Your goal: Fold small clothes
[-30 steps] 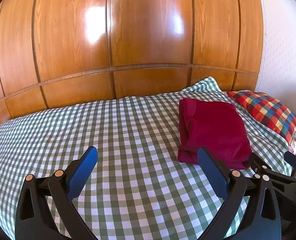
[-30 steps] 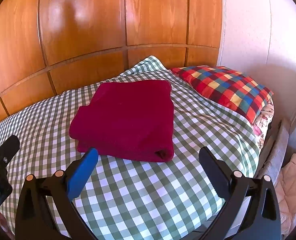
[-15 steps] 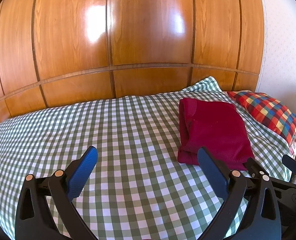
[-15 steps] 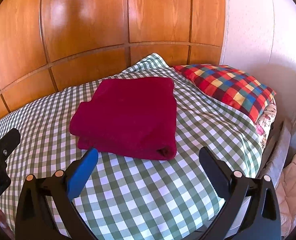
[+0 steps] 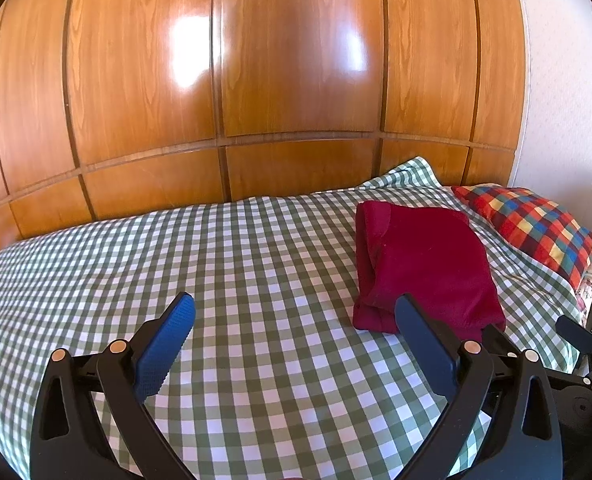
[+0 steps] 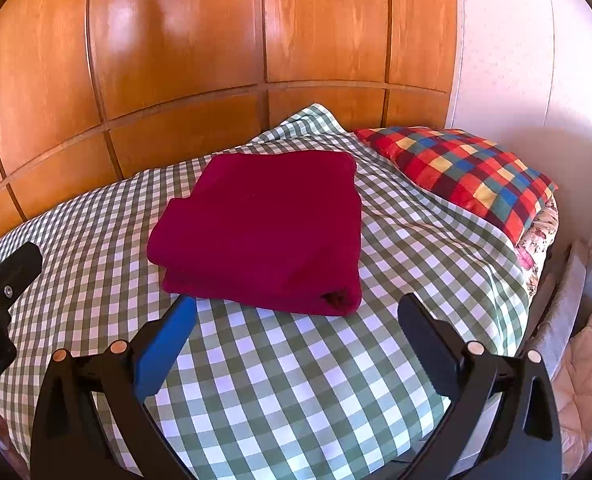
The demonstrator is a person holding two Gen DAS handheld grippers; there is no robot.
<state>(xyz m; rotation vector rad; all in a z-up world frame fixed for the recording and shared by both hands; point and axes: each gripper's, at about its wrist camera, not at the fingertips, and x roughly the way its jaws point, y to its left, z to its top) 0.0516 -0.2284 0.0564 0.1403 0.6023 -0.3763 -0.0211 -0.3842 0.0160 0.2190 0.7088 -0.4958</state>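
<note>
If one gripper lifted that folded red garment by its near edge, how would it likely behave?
The red garment looks like soft, thick knit, so it would probably sag and droop. Its stacked layers, visible at the near edge, would likely slip apart and unfold. It rests loosely on the checked bedsheet, so a push should slide or bunch it.

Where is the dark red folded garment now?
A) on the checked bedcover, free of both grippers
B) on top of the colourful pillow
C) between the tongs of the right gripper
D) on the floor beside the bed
A: the dark red folded garment lies flat on the checked bedcover, beyond the open tongs of the right gripper and the left gripper.
</note>
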